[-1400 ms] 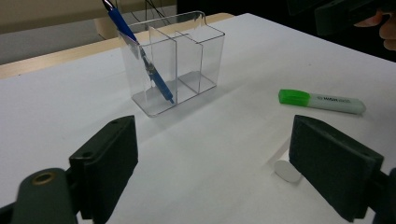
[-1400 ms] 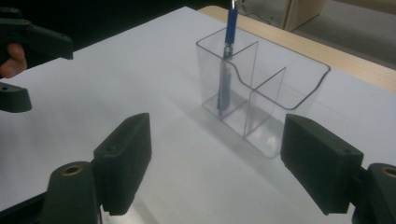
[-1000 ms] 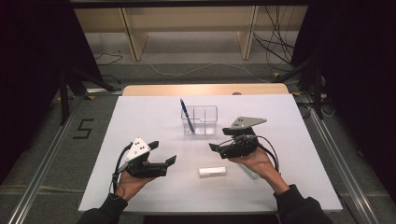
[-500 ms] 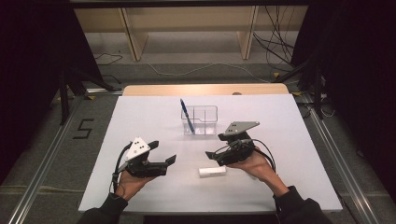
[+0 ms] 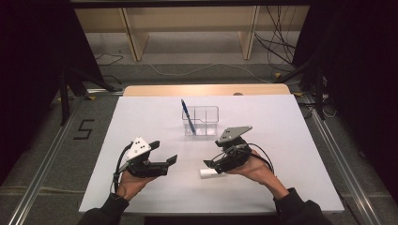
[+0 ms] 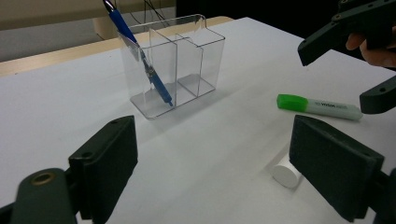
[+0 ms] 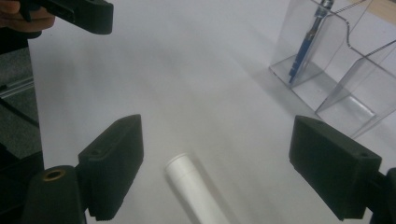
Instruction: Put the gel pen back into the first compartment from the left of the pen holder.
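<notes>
A clear divided organizer (image 5: 202, 121) stands mid-table with a blue pen (image 5: 187, 116) leaning in its left compartment. A white cylinder (image 5: 207, 173) lies on the white table in front of it. My right gripper (image 5: 212, 154) hovers open just above the cylinder's right part; in the right gripper view the cylinder (image 7: 194, 186) lies low between the spread jaws. My left gripper (image 5: 163, 152) is open and holds nothing, to the cylinder's left. In the left gripper view a green-capped highlighter (image 6: 322, 106) lies under the right gripper (image 6: 334, 74), beyond the cylinder's end (image 6: 286, 171).
The white table top (image 5: 141, 117) has a wooden strip (image 5: 206, 90) along its far edge. Metal rails (image 5: 42, 178) run down both sides. Wooden shelf legs and cables sit on the floor beyond. The organizer (image 7: 345, 60) is at the upper right in the right gripper view.
My right gripper has moved left and toward the person, down over the white cylinder. The left gripper has stayed where it was.
</notes>
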A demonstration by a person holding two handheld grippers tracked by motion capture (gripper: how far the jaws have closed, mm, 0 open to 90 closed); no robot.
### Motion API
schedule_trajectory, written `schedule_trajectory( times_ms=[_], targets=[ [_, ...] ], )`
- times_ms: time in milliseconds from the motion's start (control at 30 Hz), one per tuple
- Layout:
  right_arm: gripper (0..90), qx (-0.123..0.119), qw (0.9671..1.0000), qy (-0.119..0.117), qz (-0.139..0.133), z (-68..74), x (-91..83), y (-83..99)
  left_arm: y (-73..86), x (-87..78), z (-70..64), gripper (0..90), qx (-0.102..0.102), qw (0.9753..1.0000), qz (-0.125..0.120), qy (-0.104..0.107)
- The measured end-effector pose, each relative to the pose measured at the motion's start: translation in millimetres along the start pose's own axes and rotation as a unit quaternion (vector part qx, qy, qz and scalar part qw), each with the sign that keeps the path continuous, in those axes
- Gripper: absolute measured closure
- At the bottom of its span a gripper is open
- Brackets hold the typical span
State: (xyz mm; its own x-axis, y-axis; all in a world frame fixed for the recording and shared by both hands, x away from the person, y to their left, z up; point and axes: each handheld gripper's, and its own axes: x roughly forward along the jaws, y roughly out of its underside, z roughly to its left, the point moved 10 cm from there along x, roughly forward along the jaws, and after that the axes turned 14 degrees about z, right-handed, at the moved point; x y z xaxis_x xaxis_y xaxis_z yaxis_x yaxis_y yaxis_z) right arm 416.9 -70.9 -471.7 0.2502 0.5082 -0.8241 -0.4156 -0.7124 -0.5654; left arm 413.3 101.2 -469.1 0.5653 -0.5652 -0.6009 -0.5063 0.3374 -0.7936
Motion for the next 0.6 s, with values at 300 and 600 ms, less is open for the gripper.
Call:
schedule_trajectory(
  times_ms=[300, 600],
  targets=[
    [18.2, -0.016, 0.9995, 0.001, 0.028, 5.4, 8.1, 5.3, 0.2, -0.4, 0.3, 15.0, 0.0, 1.0, 0.001, 0.002],
    [18.1, -0.028, 0.9985, 0.001, 0.047, 9.7, 14.4, 9.2, 0.4, -0.8, 0.4, 15.0, 0.001, 1.0, 0.001, 0.002]
  ],
)
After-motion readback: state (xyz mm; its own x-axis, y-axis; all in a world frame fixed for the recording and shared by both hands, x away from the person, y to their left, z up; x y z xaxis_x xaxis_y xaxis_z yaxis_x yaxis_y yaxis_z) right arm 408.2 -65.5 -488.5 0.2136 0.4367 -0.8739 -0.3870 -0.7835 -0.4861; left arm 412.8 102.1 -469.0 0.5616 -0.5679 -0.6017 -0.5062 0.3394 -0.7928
